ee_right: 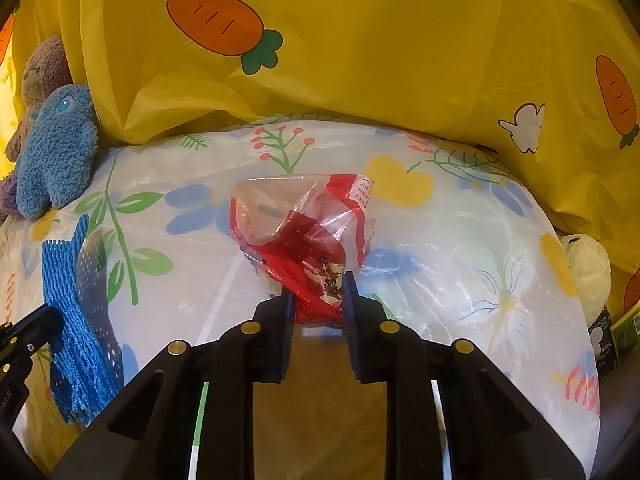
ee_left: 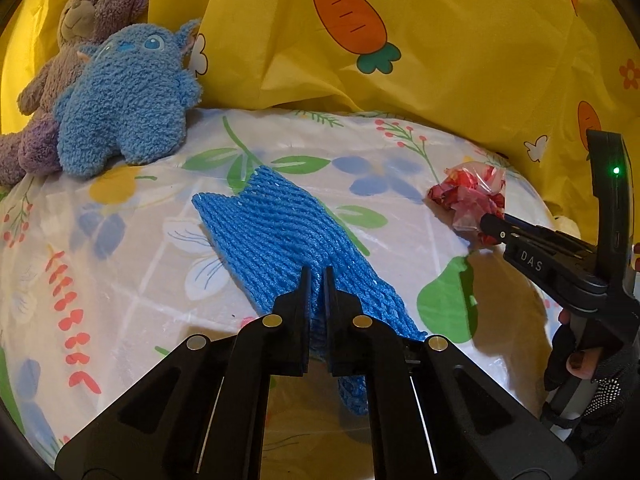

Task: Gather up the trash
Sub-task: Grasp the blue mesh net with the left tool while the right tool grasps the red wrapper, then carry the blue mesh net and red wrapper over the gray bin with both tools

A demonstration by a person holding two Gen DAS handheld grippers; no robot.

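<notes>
A blue foam net sleeve (ee_left: pixel 280 236) lies across the flowered plastic cover (ee_left: pixel 132 240). My left gripper (ee_left: pixel 317 276) is shut on the near part of it. The sleeve also shows in the right wrist view (ee_right: pixel 80 320), with the left gripper's tip (ee_right: pixel 36 326) at it. A crumpled red and clear plastic wrapper (ee_right: pixel 308 232) sits on the cover (ee_right: pixel 460 248). My right gripper (ee_right: pixel 317 284) is shut on its near red end. In the left wrist view the wrapper (ee_left: pixel 468 196) shows at the right with the right gripper (ee_left: pixel 494 228) on it.
A blue plush toy (ee_left: pixel 124 100) and a purple teddy bear (ee_left: pixel 92 8) lean at the back left. A yellow carrot-print sheet (ee_left: pixel 400 40) rises behind the cover. A white plush (ee_right: pixel 588 276) and small boxes (ee_right: pixel 624 332) sit at the right edge.
</notes>
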